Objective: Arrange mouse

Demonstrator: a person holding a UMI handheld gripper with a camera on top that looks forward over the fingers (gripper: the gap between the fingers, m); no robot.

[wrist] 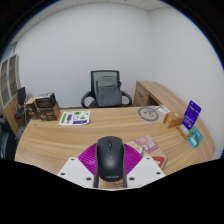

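While the gripper [110, 172] hangs low over the wooden desk [60, 140], its 2 fingers sit spread apart, their magenta pads [92, 157] showing at either side of a black mouse [110, 159]. That mouse lies between the fingers, pointing away from them; whether the pads actually press its sides I cannot tell, since it seems to rest on the desk with the fingers about it. Just beside it, to the right, lies a pinkish card [149, 143]. Further out on the left is a green and white leaflet [73, 117], and beyond that a cluttered box of items [41, 106]. Off to the right stand a purple sign [191, 114] and a teal card [195, 137]. Behind the desk, a black office chair [105, 88] faces the white wall [80, 40].
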